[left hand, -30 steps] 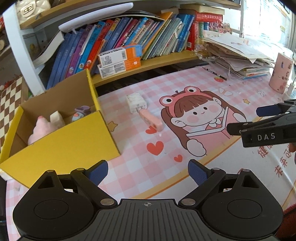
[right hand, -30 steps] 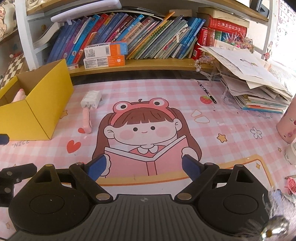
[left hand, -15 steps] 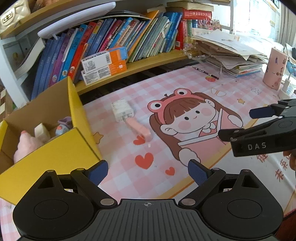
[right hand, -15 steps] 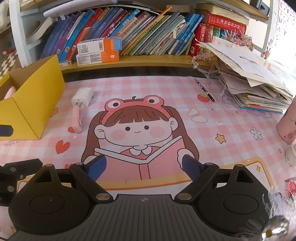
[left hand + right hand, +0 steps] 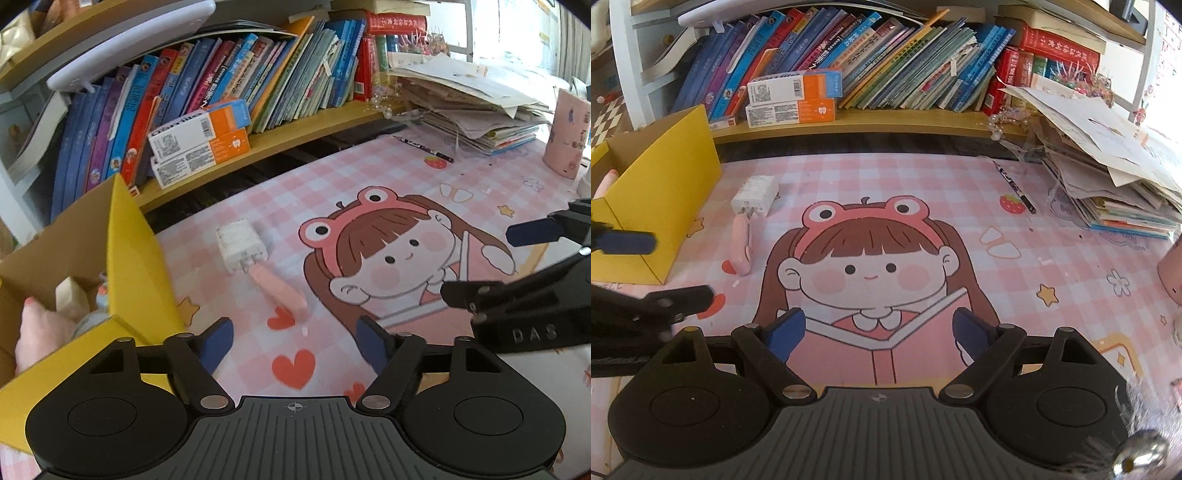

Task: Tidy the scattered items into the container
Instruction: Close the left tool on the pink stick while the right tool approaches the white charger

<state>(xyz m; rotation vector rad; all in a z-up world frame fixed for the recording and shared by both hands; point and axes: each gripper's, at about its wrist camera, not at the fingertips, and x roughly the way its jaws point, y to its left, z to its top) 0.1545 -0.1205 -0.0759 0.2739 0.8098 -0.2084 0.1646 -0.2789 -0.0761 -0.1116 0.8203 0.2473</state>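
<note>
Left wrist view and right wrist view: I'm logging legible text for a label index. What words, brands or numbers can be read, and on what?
"DAS": on the right gripper, side of its body, in the left wrist view.
Orange and white boxes: print and barcode, too blurred to read.
Book spines: Chinese titles, too small to read.
Black pen: markings unreadable.
Yellow box: no text seen.

**Our count of the desk**

We count one yellow box (image 5: 136, 258) holding what look like three items, though blur leaves us unsure. On the pink mat (image 5: 1052, 258) lie one white charger (image 5: 240, 245), one pink stick-shaped item (image 5: 279, 290) and one black pen (image 5: 1015, 186). Two orange-and-white cartons (image 5: 794, 98) sit stacked on the shelf. We see one paper pile (image 5: 1108, 173), one pink cup (image 5: 567, 136) and two grippers, left (image 5: 295, 341) and right (image 5: 879, 332).
</note>
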